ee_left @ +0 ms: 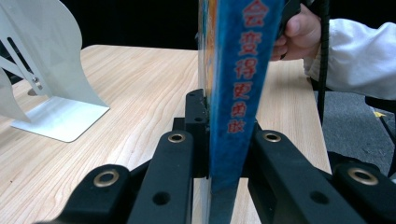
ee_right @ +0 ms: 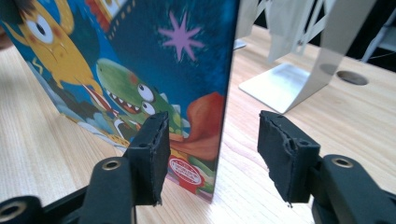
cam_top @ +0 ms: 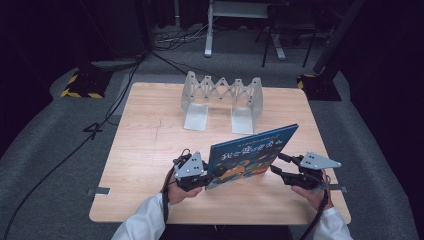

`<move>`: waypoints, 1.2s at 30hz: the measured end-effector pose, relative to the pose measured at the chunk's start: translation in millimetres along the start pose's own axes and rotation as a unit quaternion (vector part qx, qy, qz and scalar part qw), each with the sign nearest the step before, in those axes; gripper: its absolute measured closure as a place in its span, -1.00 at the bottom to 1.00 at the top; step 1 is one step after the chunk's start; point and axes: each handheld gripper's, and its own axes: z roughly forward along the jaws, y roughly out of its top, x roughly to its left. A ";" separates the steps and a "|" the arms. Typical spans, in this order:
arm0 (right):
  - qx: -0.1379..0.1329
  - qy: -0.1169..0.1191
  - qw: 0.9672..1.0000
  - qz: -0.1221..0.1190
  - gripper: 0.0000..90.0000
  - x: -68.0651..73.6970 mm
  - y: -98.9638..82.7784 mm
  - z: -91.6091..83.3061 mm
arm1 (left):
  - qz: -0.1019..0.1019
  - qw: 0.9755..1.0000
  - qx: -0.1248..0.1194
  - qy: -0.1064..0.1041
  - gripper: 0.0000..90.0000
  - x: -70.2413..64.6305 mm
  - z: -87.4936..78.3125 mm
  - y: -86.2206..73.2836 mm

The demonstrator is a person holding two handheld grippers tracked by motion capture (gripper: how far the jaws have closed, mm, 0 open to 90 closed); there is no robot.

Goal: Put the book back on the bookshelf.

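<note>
Blue picture book (cam_top: 250, 156) stands on edge on the wooden table (cam_top: 150, 150), clamped at its spine end by the left gripper (cam_top: 206, 179).

The left pair of jaws is closed tight on the book; the right gripper (cam_top: 276, 164) has its 2 jaws parted, the book's free edge between them, neither pad pressing. The book's long axis runs from hand to hand, with the white folding bookend rack (cam_top: 222, 102) well beyond it. The right gripper view shows the cover's cartoon monsters and the gap at each pad; the left gripper view shows the lettered spine (ee_left: 243, 84) pinched, though the exact contact there is probably hidden by the jaw arms.
</note>
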 end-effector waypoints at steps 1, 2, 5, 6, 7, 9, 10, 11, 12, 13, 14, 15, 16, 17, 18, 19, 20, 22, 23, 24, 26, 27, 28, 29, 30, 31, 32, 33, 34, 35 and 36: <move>0.007 0.003 1.000 -0.003 -0.02 1.3 0.0 4.4 | 0.000 1.000 0.000 0.000 0.83 0.1 0.1 0.1; 0.012 0.006 1.000 -0.008 0.04 3.4 -0.1 9.4 | 0.000 1.000 0.001 0.002 0.83 0.0 0.1 0.3; 0.026 -0.005 0.999 -0.028 0.15 10.4 1.1 18.3 | -0.005 1.000 0.000 0.006 0.83 -0.5 0.6 0.6; 0.027 -0.013 0.999 -0.032 0.16 11.7 1.7 19.4 | -0.009 1.000 0.000 0.007 0.83 -0.2 0.6 0.5; 0.029 -0.015 0.999 -0.031 0.17 11.9 2.4 20.0 | -0.011 1.000 -0.001 0.009 0.82 1.3 0.4 -0.1; 0.029 -0.009 0.999 -0.024 0.22 9.2 2.6 19.7 | -0.012 1.000 -0.006 0.011 0.82 2.0 0.8 -0.8; 0.026 -0.006 0.999 -0.021 0.25 8.1 2.0 19.2 | -0.011 1.000 -0.006 0.019 0.79 2.1 1.1 -0.6; 0.023 -0.001 1.000 -0.020 0.28 6.9 1.1 18.3 | -0.013 1.000 -0.009 0.022 0.77 2.1 1.5 -0.7; 0.020 0.002 1.000 -0.019 0.30 5.9 -0.5 17.1 | -0.018 0.999 -0.015 0.024 0.75 2.5 2.2 -1.0; 0.020 0.002 1.000 -0.019 0.30 5.9 -0.5 17.1 | -0.018 0.999 -0.015 0.024 0.74 2.5 2.2 -1.0; 0.019 0.002 1.000 -0.018 0.30 6.0 -0.8 16.7 | -0.019 0.999 -0.021 0.019 0.74 3.4 2.5 -1.2; 0.017 -0.002 1.000 -0.025 0.30 7.3 -1.1 16.7 | -0.019 0.999 -0.027 0.014 0.75 3.2 2.6 -0.4; 0.017 -0.002 1.000 -0.025 0.30 7.8 -1.3 16.6 | -0.021 0.999 -0.029 0.014 0.75 2.5 2.7 0.4; 0.017 -0.004 0.999 -0.027 0.30 8.1 -1.4 16.6 | -0.022 0.999 -0.031 0.013 0.75 2.3 2.8 0.5; 0.016 -0.004 1.000 -0.027 0.30 8.2 -1.6 16.7 | -0.022 0.999 -0.034 0.012 0.76 2.4 2.9 0.6; 0.017 -0.004 0.999 -0.026 0.30 8.0 -1.9 16.4 | -0.023 0.999 -0.034 0.010 0.76 2.5 2.8 0.5; 0.017 -0.004 0.999 -0.026 0.30 8.0 -1.9 16.4 | -0.023 0.999 -0.034 0.010 0.77 2.5 2.8 0.5; 0.016 -0.005 0.999 -0.028 0.29 8.0 -1.8 17.0 | -0.021 0.999 -0.035 0.004 0.80 2.4 2.5 0.6; 0.016 -0.007 0.999 -0.029 0.27 8.3 -1.8 17.7 | -0.022 0.999 -0.035 0.000 0.82 1.9 2.6 0.7; 0.018 -0.010 0.999 -0.031 0.26 8.6 -1.8 18.4 | -0.022 0.999 -0.036 0.002 0.82 0.7 2.8 0.8; 0.018 -0.013 0.999 -0.034 0.22 9.6 -2.1 20.1 | -0.019 0.999 -0.033 0.004 0.83 -0.5 2.5 1.3; 0.021 -0.014 0.999 -0.034 0.21 9.9 -2.4 20.8 | -0.018 0.999 -0.036 0.003 0.83 -0.6 2.7 0.9; 0.023 -0.013 0.999 -0.036 0.19 9.8 -2.8 21.3 | -0.018 0.999 -0.036 0.005 0.84 -0.7 2.6 0.8; 0.028 -0.011 0.999 -0.035 0.14 10.4 -3.7 21.8 | -0.023 0.999 -0.036 0.006 0.84 -0.4 2.5 0.6; 0.037 -0.010 0.999 -0.037 0.06 10.8 -5.7 22.5 | -0.022 0.999 -0.035 0.007 0.84 0.1 2.1 0.5; 0.044 -0.012 0.998 -0.037 0.02 11.0 -7.6 22.5 | -0.022 0.999 -0.035 0.008 0.84 0.4 1.6 0.4; 0.049 -0.012 0.998 -0.038 0.00 11.1 -9.3 22.0 | -0.020 0.999 -0.034 0.010 0.84 1.0 0.8 0.3; 0.054 -0.013 0.998 -0.039 -0.04 11.0 -11.8 20.8 | -0.020 0.999 -0.034 0.012 0.84 1.1 0.1 0.1; 0.059 -0.016 0.997 -0.039 -0.06 10.5 -14.6 18.8 | -0.019 0.999 -0.035 0.014 0.84 1.0 -0.4 -0.1; 0.059 -0.018 0.997 -0.036 -0.09 9.8 -16.9 17.3 | -0.015 0.999 -0.033 0.016 0.84 1.3 -1.3 0.0; 0.065 -0.019 0.997 -0.023 -0.17 7.0 -23.2 13.2 | -0.014 0.999 -0.034 0.018 0.84 1.3 -1.6 -0.1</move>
